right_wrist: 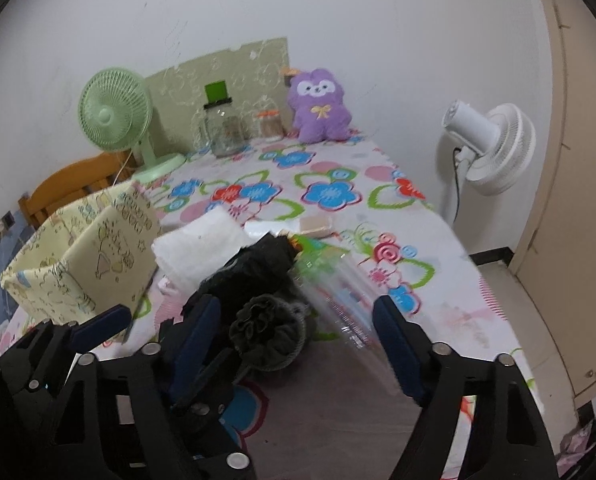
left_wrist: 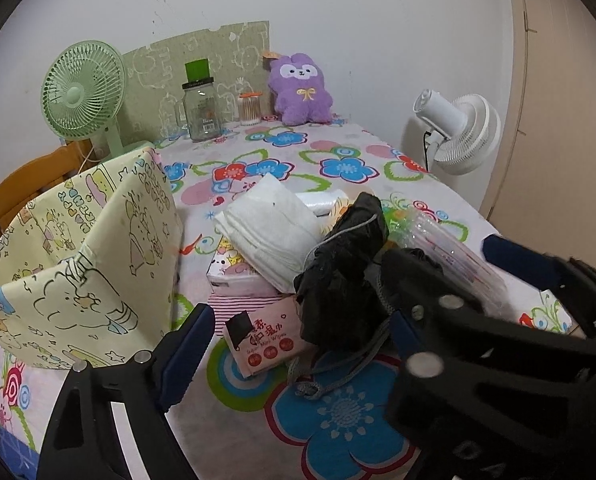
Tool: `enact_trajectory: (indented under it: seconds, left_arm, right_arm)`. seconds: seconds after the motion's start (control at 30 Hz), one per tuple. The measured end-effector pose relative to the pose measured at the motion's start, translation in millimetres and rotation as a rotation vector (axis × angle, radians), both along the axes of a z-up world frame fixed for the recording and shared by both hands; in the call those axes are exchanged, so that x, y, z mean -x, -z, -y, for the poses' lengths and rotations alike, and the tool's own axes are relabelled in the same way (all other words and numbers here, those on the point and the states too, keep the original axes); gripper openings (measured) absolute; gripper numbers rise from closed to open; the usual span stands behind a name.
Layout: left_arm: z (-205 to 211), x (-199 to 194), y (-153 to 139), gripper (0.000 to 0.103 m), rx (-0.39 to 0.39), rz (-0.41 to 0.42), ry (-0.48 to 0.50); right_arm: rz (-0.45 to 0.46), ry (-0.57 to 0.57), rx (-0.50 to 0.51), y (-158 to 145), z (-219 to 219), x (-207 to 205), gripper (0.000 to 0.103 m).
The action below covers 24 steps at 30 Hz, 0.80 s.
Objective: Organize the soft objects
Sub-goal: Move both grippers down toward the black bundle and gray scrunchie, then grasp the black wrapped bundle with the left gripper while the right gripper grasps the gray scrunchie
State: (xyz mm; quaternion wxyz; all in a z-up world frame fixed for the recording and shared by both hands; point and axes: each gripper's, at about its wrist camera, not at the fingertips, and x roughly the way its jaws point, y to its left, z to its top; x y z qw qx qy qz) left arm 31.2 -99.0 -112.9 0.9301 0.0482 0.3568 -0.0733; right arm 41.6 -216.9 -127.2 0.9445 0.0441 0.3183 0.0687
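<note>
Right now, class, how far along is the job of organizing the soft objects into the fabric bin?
Done: nothing shows as sorted; no item is visible inside the yellow cartoon-print fabric bin. In hand: the left gripper and right gripper, both open and holding nothing, flank the black drawstring pouch. Left: the pouch, the folded white cloth, the wet-wipes box and the clear plastic pack lie piled on the floral tablecloth.

Even, soft indoor light; fisheye-bent edges, dark corners, right view motion-blurred
</note>
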Motion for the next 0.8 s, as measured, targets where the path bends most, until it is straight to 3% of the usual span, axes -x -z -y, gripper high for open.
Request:
enact_trajectory:
  seconds: [0.07, 0.23, 0.63, 0.8]
  left_arm:
    - [-0.5, -1.3, 1.1, 0.089, -0.005, -0.002, -0.002]
    - [-3.0, -6.1, 6.4, 0.086, -0.014, -0.023, -0.005]
    - [-0.4, -11.6, -1.2, 0.078, -0.021, 0.022, 0.023]
    - [0.0, -16.9, 0.5, 0.058, -0.015, 0.011, 0.052]
  right_arm:
    - [-0.020, -0.010, -0.002, 4.5, -3.9, -2.6, 0.073]
    - [-0.073, -0.042, -0.034, 14.6, -8.2, -10.9, 0.047]
    - [-0.058, -0.051, -0.043, 5.3, -6.8, -16.0, 0.042]
    - [-0.067, -0.049, -0.041, 5.6, -5.7, -20.7, 0.042]
